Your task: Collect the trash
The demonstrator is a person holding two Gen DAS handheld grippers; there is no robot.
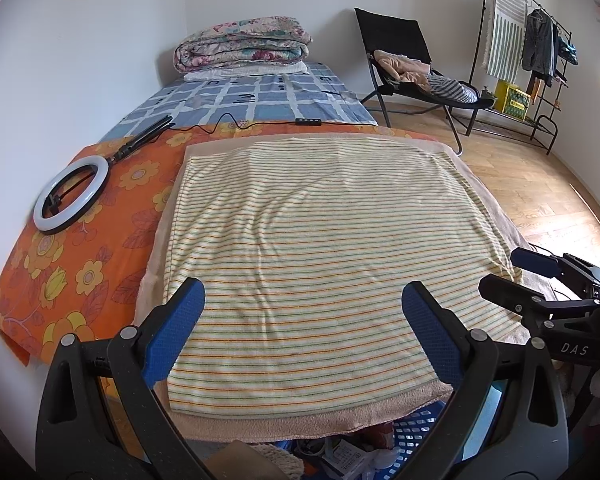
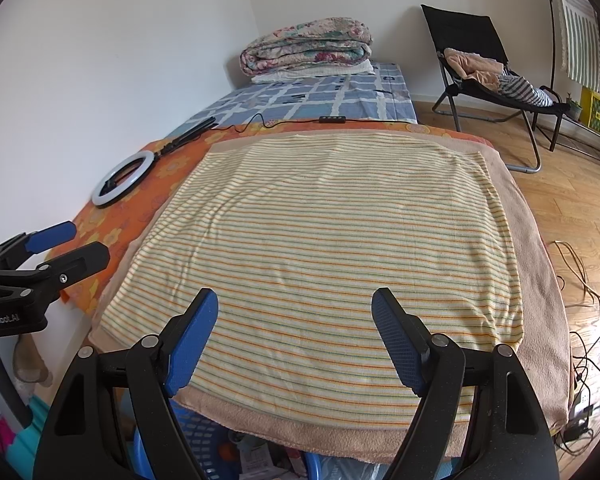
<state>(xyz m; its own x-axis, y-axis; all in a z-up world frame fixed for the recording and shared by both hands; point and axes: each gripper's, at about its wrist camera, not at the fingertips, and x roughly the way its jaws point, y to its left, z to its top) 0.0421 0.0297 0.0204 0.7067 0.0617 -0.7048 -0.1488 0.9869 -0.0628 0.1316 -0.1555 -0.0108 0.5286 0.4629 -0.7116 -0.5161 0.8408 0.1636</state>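
Both tools apart, holding nothing: left tool [image 1: 302, 304], right tool [image 2: 294, 312] | striped towel [image 1: 320, 240] bare | you drop toward blue basket [image 2: 196, 428], pick litter singly.

Marking "DAS" is printed in white on the black body of the right tool [image 1: 500, 270]. Marking "GenRobot.AI" is printed in white on the black body of the left tool [image 2: 64, 242].
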